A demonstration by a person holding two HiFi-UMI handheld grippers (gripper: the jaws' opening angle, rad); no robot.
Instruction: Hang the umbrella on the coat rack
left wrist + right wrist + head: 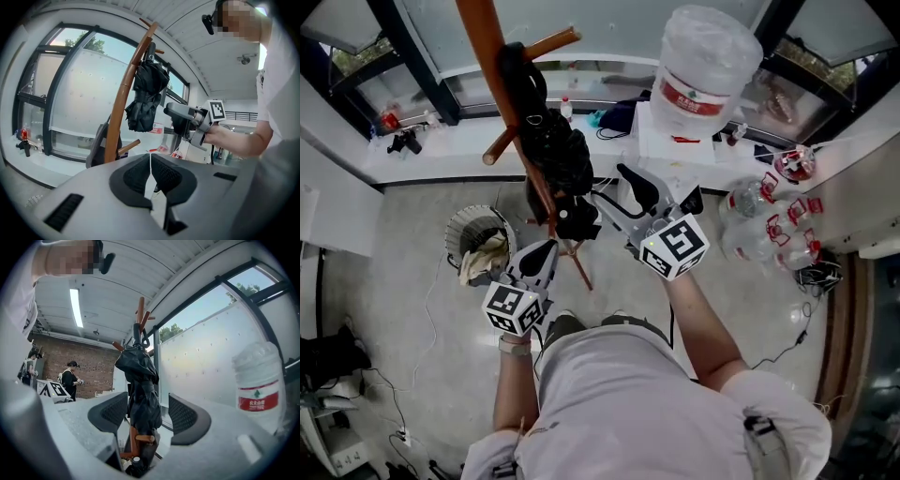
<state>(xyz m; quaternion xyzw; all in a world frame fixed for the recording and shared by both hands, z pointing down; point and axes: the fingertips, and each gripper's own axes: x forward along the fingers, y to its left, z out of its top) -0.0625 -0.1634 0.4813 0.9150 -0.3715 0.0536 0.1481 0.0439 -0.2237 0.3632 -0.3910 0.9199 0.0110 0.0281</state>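
The umbrella [551, 141], black and folded, hangs on the wooden coat rack [487, 37], bunched against the pole just below its upper pegs – in my head view that puts it left of centre in the upper half of the frame. Through the left gripper view I see the umbrella [145, 98] dangling from the top of the curved-looking pole [119, 117], clear of both tools.

My right hand-held gripper [661, 192] sits just right of the umbrella in the head view, its jaws standing apart. In the right gripper view the umbrella [140, 380] shows in the gap between the two pads [115, 413], but neither pad presses on it.

My left hand-held gripper [539, 258] is lower in the frame, below the umbrella, and its jaws are together with only a hairline slit between them – nothing is held there.

A big water jug [708, 70] stands at the upper right, and a wastebasket [478, 239] sits on the floor at the left.
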